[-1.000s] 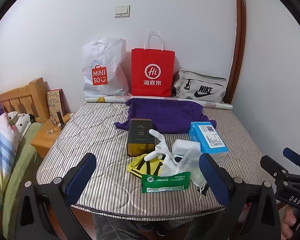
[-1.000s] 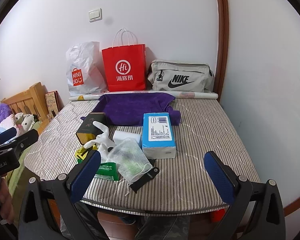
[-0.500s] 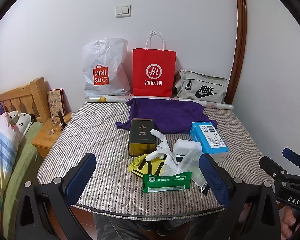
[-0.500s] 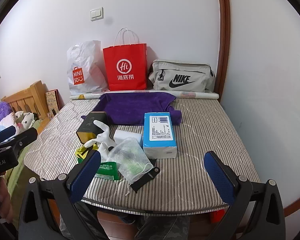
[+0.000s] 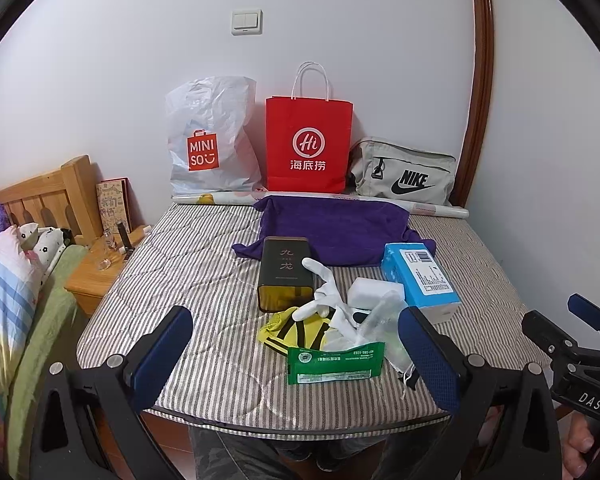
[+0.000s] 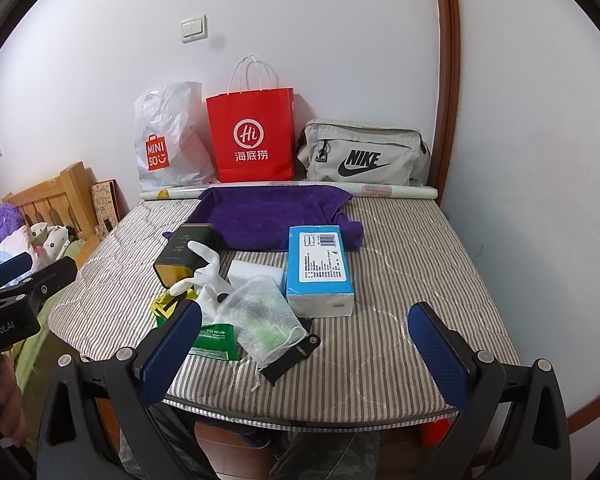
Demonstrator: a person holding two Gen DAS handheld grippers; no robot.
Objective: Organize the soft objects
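Soft items, a white glove (image 5: 323, 286), yellow cloth (image 5: 288, 330) and mesh pouch (image 6: 265, 317), lie heaped at the near middle of the striped mattress (image 5: 188, 280). Left gripper (image 5: 296, 356) and right gripper (image 6: 306, 354) hover before the mattress edge, jaws wide apart, holding nothing.

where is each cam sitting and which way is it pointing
Left wrist: sits behind the open left gripper at the near edge of the striped mattress, facing the back wall; the right gripper shows at its right edge.
Right wrist: sits behind the open right gripper, further right, facing the same wall; the left gripper and a hand show at left.
Shared: the red bag, purple towel and blue box.
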